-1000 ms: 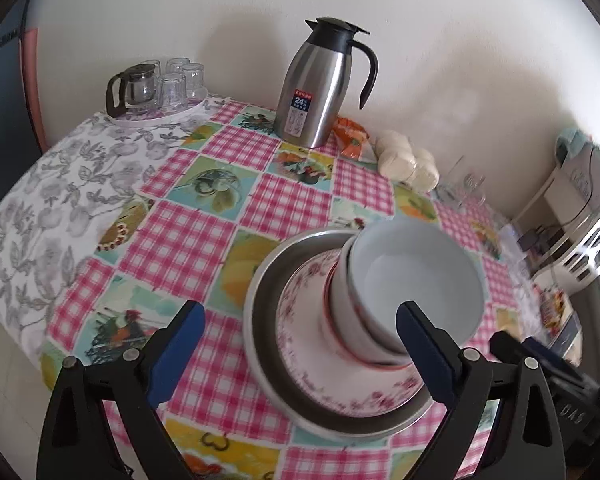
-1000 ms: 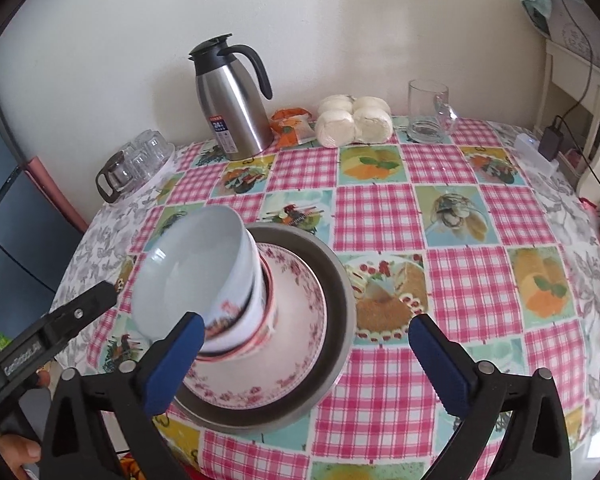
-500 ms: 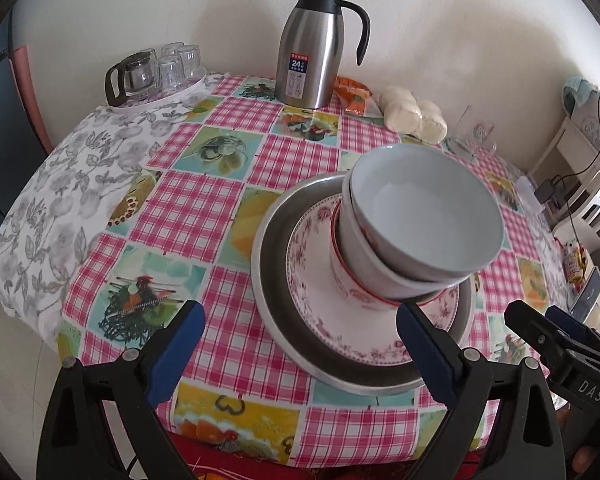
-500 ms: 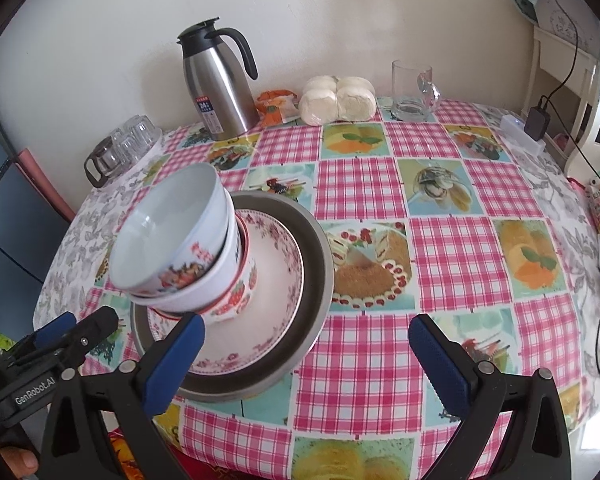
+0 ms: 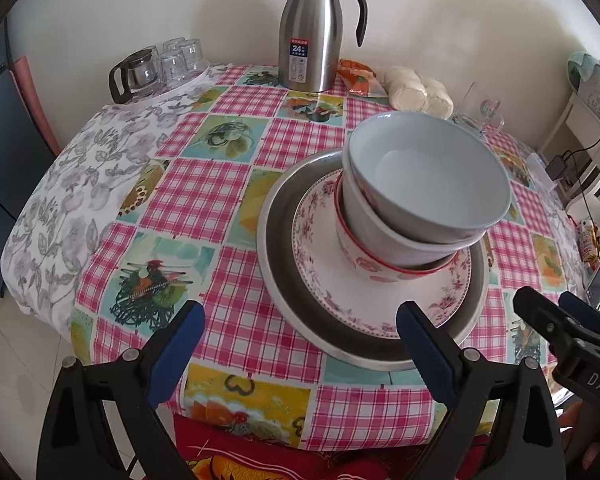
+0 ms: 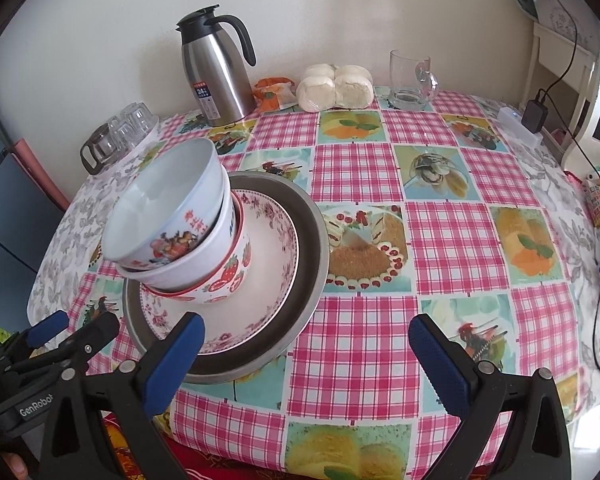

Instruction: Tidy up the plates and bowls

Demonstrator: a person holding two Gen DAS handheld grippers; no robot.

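Left wrist view: left gripper (image 5: 298, 354) is hovering spread and empty, three nested white ceramic bowls (image 5: 416, 196) leaning on floral plate (image 5: 380, 296) just ahead; right gripper (image 6: 306, 360) spread too. Nudging could be toppling them.

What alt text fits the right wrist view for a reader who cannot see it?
Three nested bowls lean left on a floral plate inside a metal basin on a checked tablecloth. The open right claw hovers at the near edge, holding nothing. A steel thermos, buns and glass mug line the wall.
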